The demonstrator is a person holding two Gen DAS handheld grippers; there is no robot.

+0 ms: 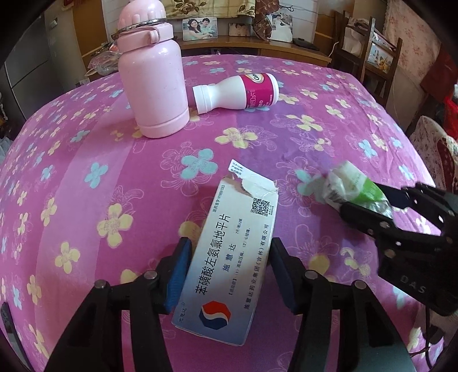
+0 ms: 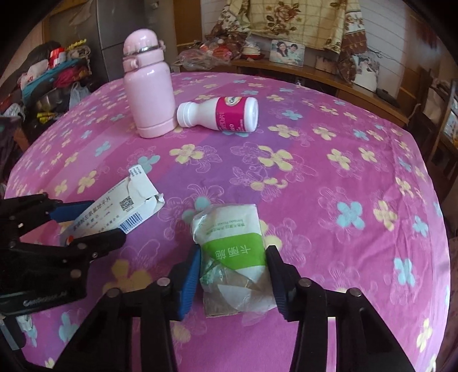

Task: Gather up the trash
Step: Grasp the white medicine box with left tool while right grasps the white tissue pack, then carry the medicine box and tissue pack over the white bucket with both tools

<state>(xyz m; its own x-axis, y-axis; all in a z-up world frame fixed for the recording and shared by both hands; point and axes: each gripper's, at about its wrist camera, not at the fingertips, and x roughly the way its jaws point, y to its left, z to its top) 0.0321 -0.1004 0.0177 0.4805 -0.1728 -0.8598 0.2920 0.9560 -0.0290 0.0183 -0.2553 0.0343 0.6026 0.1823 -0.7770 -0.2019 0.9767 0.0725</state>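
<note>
- Looking along the left wrist view first: the left gripper (image 1: 229, 274) was clamped on a white medicine box (image 1: 229, 257), torn open at its far end, with both blue pads against its long sides.
- Right gripper (image 1: 363, 204) reached in from the right edge, closed around a crumpled tissue pack (image 1: 352, 186) with a green band.
- Surface was a pink and purple floral cloth (image 1: 86, 200). On its far part a pink flask (image 1: 151, 80) stood upright; just beside it a white bottle (image 1: 237, 93) with a magenta label lay on its side.
- Room behind: a wooden shelf (image 1: 257, 48) with framed photos, and a wooden chair (image 1: 369, 51) at right.
- Right wrist view: the right gripper (image 2: 233, 274) had its pads on both sides of the tissue pack (image 2: 233, 249), which lay low over the cloth (image 2: 343, 171); whether it touched the cloth I could not tell.
- Left gripper (image 2: 97, 220) came in from the left edge holding the medicine box (image 2: 126, 204), tilted.
- Flask (image 2: 148, 88) and bottle (image 2: 220, 114) sat far back; piled clothes (image 2: 48, 77) at left, a patterned hanging cloth (image 2: 300, 20) behind.
</note>
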